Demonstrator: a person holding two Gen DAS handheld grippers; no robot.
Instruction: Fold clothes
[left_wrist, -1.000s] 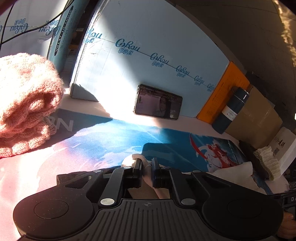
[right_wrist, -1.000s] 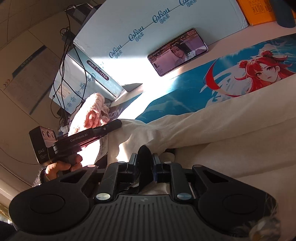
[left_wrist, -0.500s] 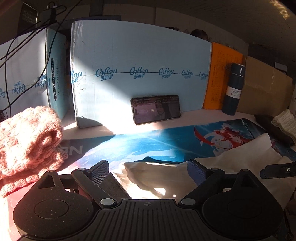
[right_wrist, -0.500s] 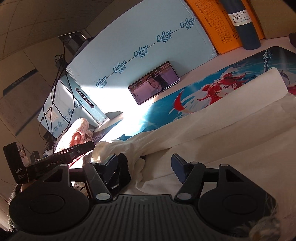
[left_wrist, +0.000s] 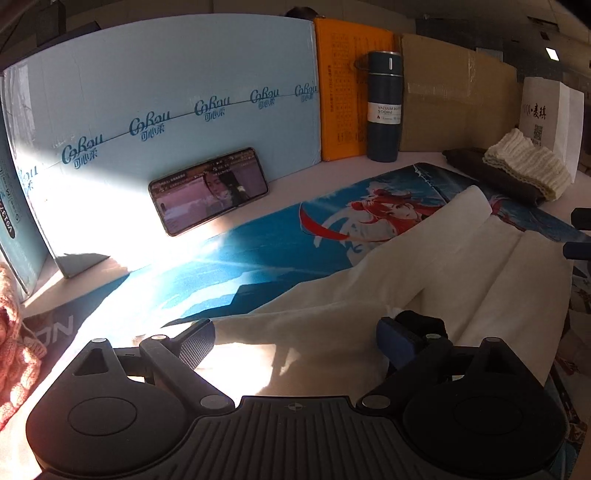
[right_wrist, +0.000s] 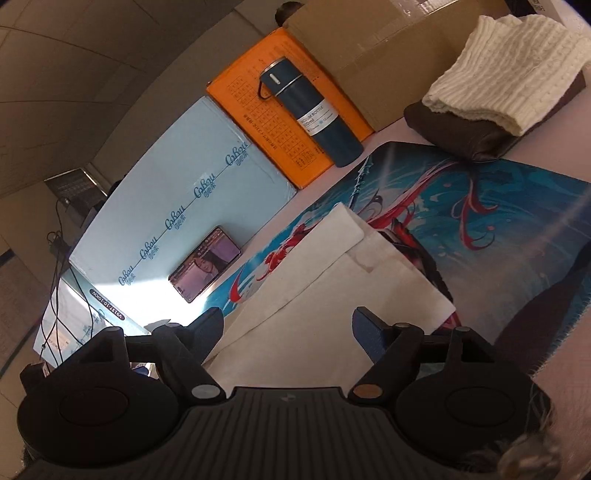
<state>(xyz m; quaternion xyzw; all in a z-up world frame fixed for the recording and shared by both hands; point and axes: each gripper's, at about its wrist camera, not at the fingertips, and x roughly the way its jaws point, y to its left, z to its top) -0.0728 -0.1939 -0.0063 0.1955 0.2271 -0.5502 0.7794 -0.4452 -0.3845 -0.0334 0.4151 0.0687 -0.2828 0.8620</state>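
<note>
A cream garment (left_wrist: 424, 266) lies folded lengthwise on the blue anime desk mat (left_wrist: 258, 258). It also shows in the right wrist view (right_wrist: 317, 284). My left gripper (left_wrist: 295, 339) is open and empty just above the garment's near left part. My right gripper (right_wrist: 288, 328) is open and empty over the garment's near end. Its finger tips (left_wrist: 580, 232) show at the right edge of the left wrist view.
A phone (left_wrist: 208, 190) leans on a light blue box (left_wrist: 166, 92). A dark vacuum bottle (left_wrist: 384, 107), an orange box (left_wrist: 343, 92) and a cardboard box (left_wrist: 454, 96) stand behind. A folded cream knit on dark cloth (left_wrist: 524, 166) lies at the right, a pink knit (left_wrist: 14, 354) at the left.
Both grippers were shut on the cream garment a second ago. They opened, let it go onto the mat, and swung to the right.
</note>
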